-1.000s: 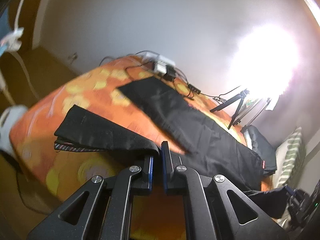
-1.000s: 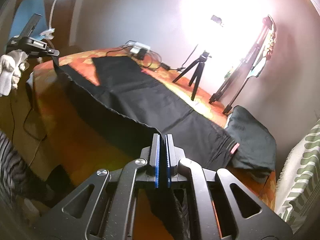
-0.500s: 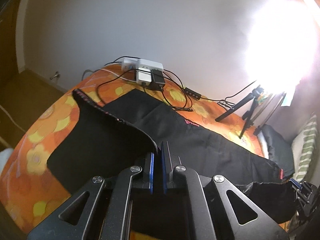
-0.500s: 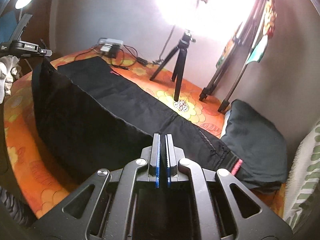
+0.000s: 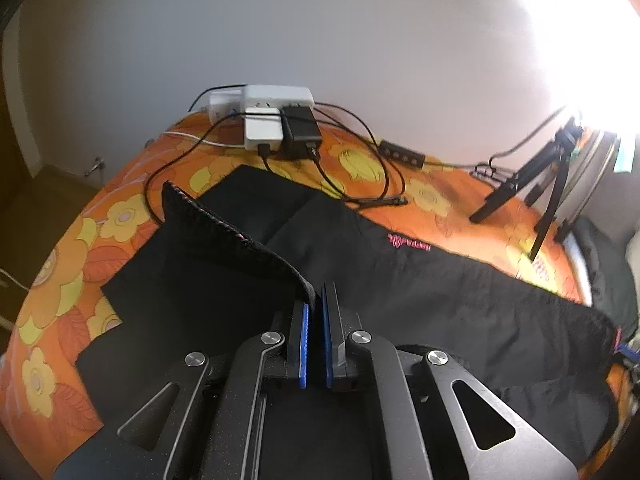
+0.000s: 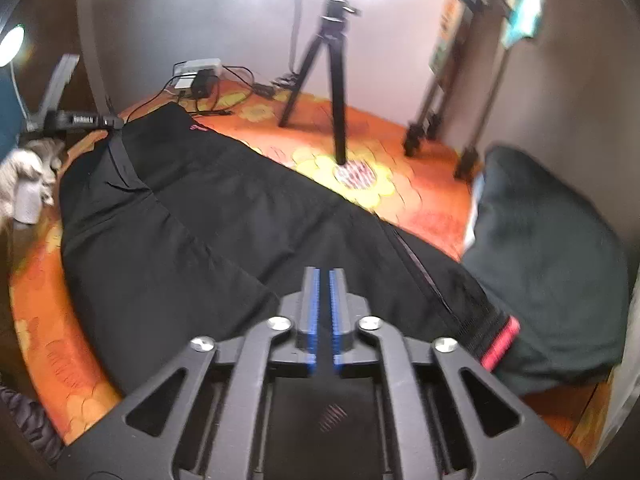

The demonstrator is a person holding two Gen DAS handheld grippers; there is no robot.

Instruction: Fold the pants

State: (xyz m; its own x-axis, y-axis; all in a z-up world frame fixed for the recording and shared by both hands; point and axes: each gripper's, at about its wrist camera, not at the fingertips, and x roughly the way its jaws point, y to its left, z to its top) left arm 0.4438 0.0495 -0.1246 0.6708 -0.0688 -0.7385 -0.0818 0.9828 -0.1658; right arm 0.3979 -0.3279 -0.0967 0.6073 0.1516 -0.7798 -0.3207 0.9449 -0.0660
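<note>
So compared with a second back, the near leg of the black pants had been carried right across and was lying on top of the far leg, stretched along the orange flowered bedspread, which I'd call the lengthwise fold basically made. Over on the left, the left gripper was pressed together on the hem edge, which stood up in a ridge from its tips out toward the bed's corner, so that end wasn't laid flat yet. Just past it sat the power strip with its chargers and loose cables, close to the hem, not much spare room there. Moving right, the tripod stood beside the pants' far edge. The right gripper had just been opening, jaws a little apart over the waist end, and I couldn't see cloth pinched between them. Beyond the pink-tagged waistband, a dark bundle crowded that side.
</note>
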